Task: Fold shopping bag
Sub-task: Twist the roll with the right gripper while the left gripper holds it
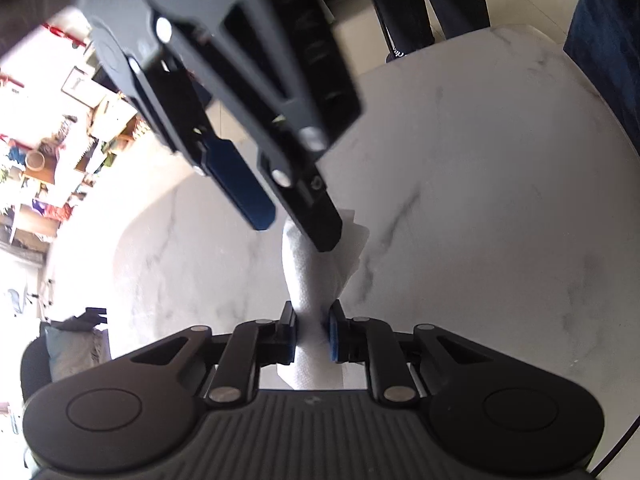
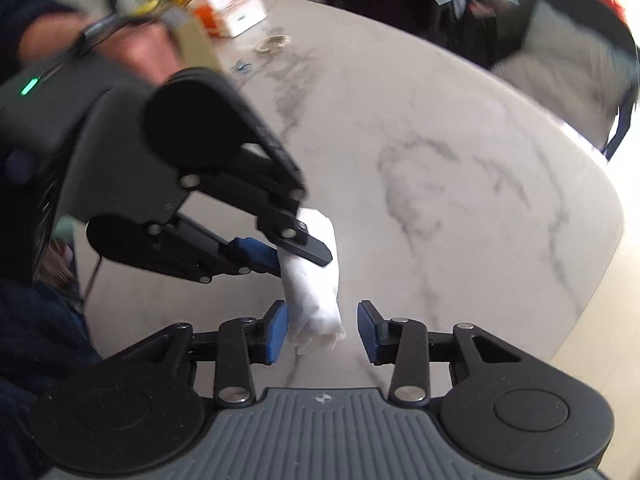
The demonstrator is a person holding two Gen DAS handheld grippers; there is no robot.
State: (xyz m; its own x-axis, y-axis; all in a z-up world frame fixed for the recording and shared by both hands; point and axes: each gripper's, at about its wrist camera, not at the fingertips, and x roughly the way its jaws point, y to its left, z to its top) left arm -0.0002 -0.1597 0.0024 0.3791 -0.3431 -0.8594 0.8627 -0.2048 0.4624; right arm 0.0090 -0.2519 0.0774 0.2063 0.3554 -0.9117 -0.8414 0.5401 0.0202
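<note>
low in the left wrist frame, the left gripper [image 1: 312, 334] is clamped on a white shopping bag [image 1: 310, 276] already rolled into a tight bundle and held above the marble table [image 1: 480, 200]. in the right wrist frame the right gripper [image 2: 322, 330] has its jaws apart, the bundle's loose end lying between the blue pads, touching or nearly touching the left one and clear of the other. the left wrist view shows the same right-hand tool descending from the upper left, its dark finger over the bundle's far end.

the step in hand looks like tidying or tucking the final fold — done well, the left grip should hold firm while the right closes squarely on the free end, not on a stray corner, so the roll does not spring loose.

in the upper left of the right wrist frame, blurred boxes [image 2: 236, 16] and small objects [image 2: 274, 43] lie on the table, well apart from the work — nothing obstructs except the two tools crowding one small bundle.
</note>
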